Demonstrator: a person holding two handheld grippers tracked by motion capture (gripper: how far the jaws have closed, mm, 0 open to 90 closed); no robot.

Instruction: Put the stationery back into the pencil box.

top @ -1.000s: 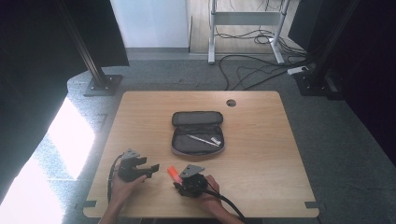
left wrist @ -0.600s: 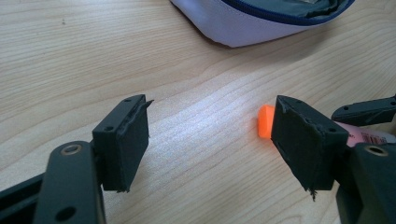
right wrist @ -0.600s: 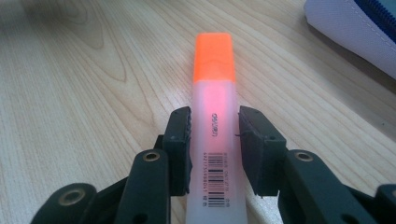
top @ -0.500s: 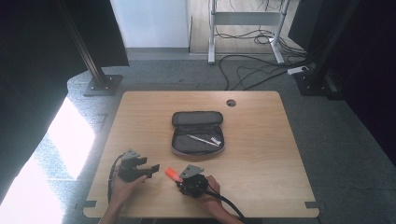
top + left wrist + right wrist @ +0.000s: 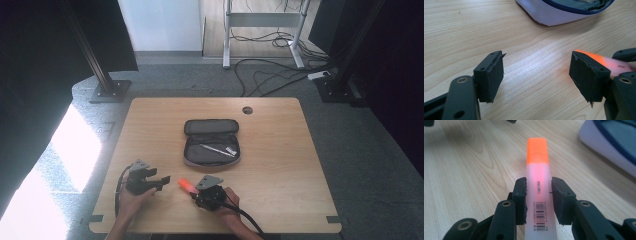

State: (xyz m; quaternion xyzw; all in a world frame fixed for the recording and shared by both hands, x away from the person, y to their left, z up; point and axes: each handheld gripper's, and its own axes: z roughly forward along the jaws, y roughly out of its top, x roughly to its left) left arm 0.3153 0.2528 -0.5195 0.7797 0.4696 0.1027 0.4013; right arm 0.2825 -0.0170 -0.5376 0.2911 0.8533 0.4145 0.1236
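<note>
My right gripper is shut on an orange-capped highlighter, its pads pressing on the pale barrel; its jaws have just been closing on it. From above, the highlighter sticks out leftward from the right gripper near the table's front edge. My left gripper stands open with nothing between its pads, and the highlighter's orange tip shows just past its right-hand pad. In the high view the left gripper points right toward the highlighter.
An open grey pencil case with a pen inside lies mid-table, beyond both grippers; its pale wall is close ahead of the left gripper. A cable hole sits at the table's far side.
The highlighter in the right gripper has tipped a little, now lying flatter and pointing left. Both hands have hardly moved.
</note>
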